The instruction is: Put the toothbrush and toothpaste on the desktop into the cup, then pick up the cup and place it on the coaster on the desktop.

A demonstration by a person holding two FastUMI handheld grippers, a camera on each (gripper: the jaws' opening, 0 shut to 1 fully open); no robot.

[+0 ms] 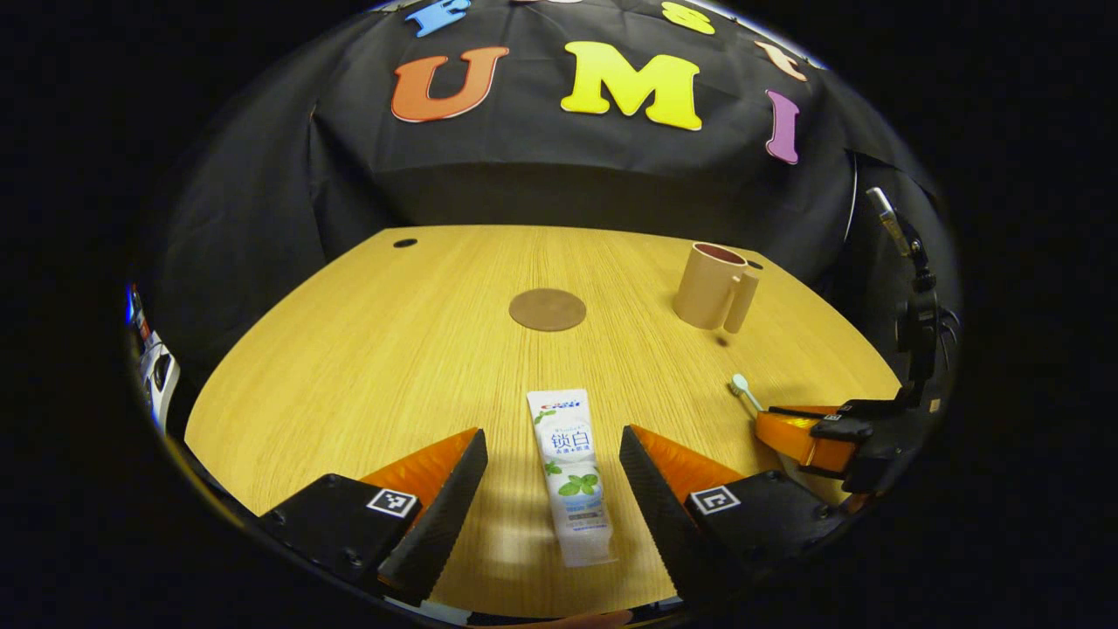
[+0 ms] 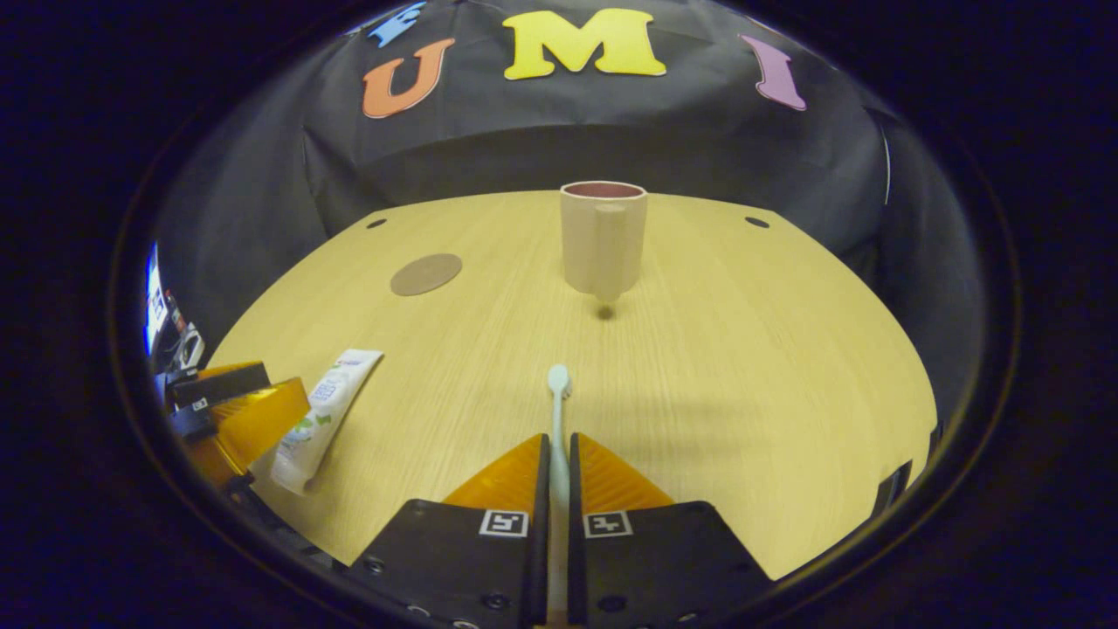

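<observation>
A white toothpaste tube (image 1: 572,476) lies flat on the wooden desktop, lengthwise between the fingers of my left gripper (image 1: 553,450), which is open and straddles it without touching. My right gripper (image 2: 557,447) is shut on the pale toothbrush (image 2: 557,397), whose head pokes out ahead of the fingertips just over the desk. In the left gripper view that toothbrush (image 1: 747,391) sticks out of the right gripper (image 1: 769,419) at the right. The beige cup (image 2: 603,238) stands upright with its handle toward me, straight ahead of the toothbrush. A round brown coaster (image 1: 548,309) lies mid-desk.
The desktop (image 2: 742,367) has small dark holes (image 2: 756,222) near its far corners. The black cloth wall closes the back. A stand with a clamp (image 1: 917,306) rises past the right edge in the left gripper view.
</observation>
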